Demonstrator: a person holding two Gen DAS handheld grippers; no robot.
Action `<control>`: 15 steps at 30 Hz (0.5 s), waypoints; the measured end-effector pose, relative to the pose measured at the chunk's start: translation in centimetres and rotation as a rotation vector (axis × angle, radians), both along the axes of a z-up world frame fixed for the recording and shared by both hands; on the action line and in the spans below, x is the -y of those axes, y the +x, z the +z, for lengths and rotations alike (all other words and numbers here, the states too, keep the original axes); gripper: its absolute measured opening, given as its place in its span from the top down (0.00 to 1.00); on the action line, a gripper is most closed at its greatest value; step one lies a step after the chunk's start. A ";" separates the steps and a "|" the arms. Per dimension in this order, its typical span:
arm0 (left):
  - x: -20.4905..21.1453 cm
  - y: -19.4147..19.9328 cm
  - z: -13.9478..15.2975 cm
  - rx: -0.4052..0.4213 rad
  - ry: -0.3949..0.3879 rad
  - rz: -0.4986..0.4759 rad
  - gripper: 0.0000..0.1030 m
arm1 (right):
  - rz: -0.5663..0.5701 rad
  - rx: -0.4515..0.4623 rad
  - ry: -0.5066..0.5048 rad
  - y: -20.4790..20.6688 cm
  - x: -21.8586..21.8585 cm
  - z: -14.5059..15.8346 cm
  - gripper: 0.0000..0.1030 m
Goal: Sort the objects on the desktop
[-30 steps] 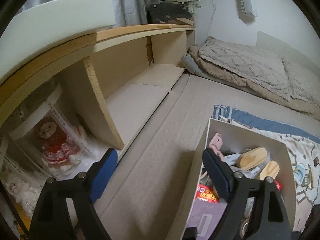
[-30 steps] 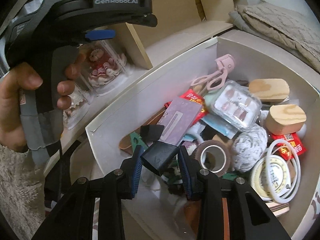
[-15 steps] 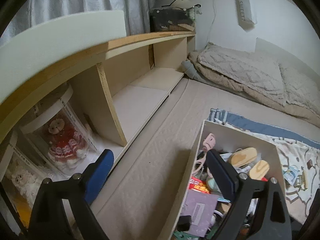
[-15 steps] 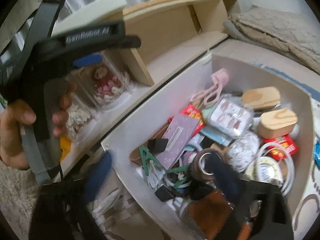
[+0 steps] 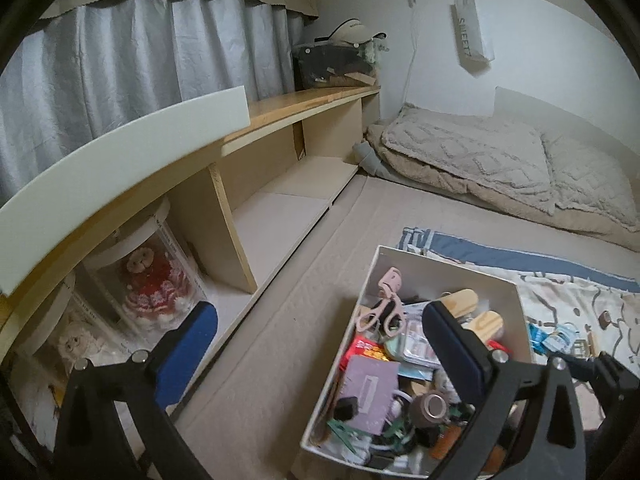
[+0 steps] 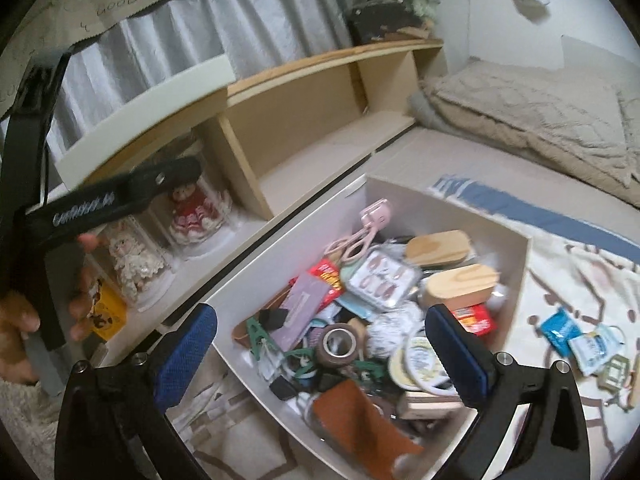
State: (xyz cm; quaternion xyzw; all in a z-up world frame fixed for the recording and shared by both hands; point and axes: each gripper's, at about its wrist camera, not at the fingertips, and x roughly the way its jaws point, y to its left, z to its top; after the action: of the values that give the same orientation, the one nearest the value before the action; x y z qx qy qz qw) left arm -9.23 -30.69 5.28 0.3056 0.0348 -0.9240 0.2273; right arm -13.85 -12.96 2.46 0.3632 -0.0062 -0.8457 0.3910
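A white box (image 6: 440, 200) stands on the patterned cloth, filled with several small things. Among them are a pink eyelash curler (image 6: 366, 228), a purple card (image 6: 304, 308), a brown tape roll (image 6: 338, 344), two wooden blocks (image 6: 460, 284) and a case of nail tips (image 6: 380, 276). My right gripper (image 6: 320, 316) hangs open above the box's near end, nothing between its fingers. My left gripper (image 5: 318, 320) is over the beige mat just left of the box (image 5: 448, 258). Its jaws are opening and hold nothing. A hand (image 6: 16, 320) holds that gripper's handle at the left.
A low wooden shelf (image 5: 280, 216) runs along the left, with two dolls in clear cases (image 5: 148, 280) in its near bay and a white foam slab (image 5: 120, 160) on top. Folded blankets (image 5: 500, 160) lie at the back. Small blue packets (image 6: 560, 330) lie right of the box.
My right gripper let go of a small black object over the box, opened wide and rose. The left gripper opened further and drew back and up, so more of the box shows.
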 end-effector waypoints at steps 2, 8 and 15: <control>-0.9 0.6 0.4 0.008 0.004 0.000 0.00 | -0.012 -0.019 0.003 0.3 -1.1 0.7 0.00; -4.6 2.3 1.4 0.006 -0.035 -0.036 0.00 | -0.037 -0.063 0.016 1.3 -4.4 2.8 0.00; -8.2 4.1 2.5 -0.002 -0.044 -0.063 0.00 | -0.066 -0.091 0.010 2.5 -7.6 4.5 0.00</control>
State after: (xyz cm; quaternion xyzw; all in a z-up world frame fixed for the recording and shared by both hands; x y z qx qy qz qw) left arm -5.10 -22.52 7.76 0.3008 0.0052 -0.9315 0.2047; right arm -11.39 -5.33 6.94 0.3260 0.0037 -0.8737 0.3610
